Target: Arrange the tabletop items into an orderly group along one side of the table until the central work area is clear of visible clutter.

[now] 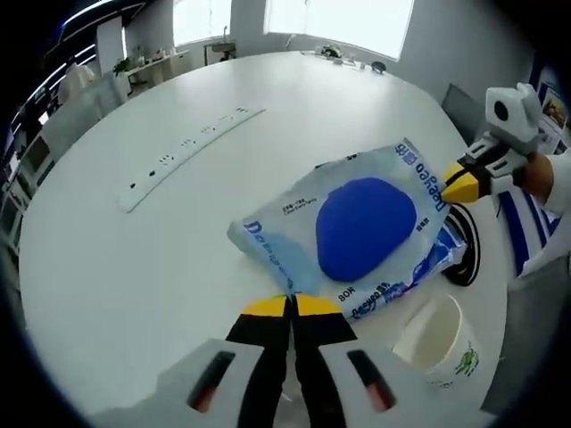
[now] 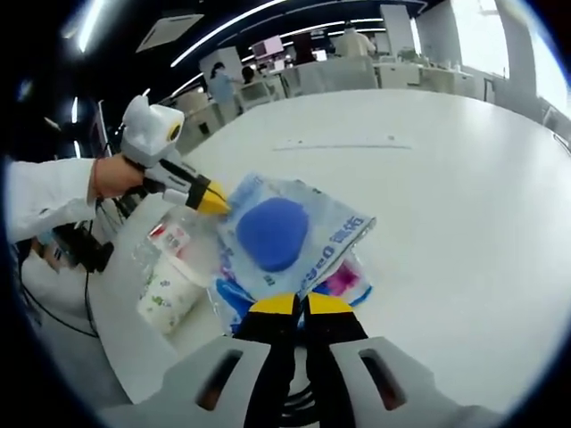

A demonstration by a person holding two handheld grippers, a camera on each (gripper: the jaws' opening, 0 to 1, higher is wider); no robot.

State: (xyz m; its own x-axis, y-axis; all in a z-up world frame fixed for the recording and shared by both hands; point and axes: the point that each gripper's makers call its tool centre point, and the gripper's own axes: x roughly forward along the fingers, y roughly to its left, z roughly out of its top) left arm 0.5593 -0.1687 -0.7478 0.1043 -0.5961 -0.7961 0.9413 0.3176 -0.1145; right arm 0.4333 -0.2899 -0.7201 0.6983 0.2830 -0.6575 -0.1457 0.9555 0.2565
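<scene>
Both grippers—left gripper, right gripper—pinch the packet apparently stretched lengthwise between them.

left gripper jaws closed, right gripper jaws closed, facing each other

A clear plastic packet with blue lettering, holding a round blue pad, lies flat near the table's right edge, pinched at opposite corners. Beneath it sit more packets (one shows pink). A white paper cup stands upright just beside it, nearer the edge.
</scene>
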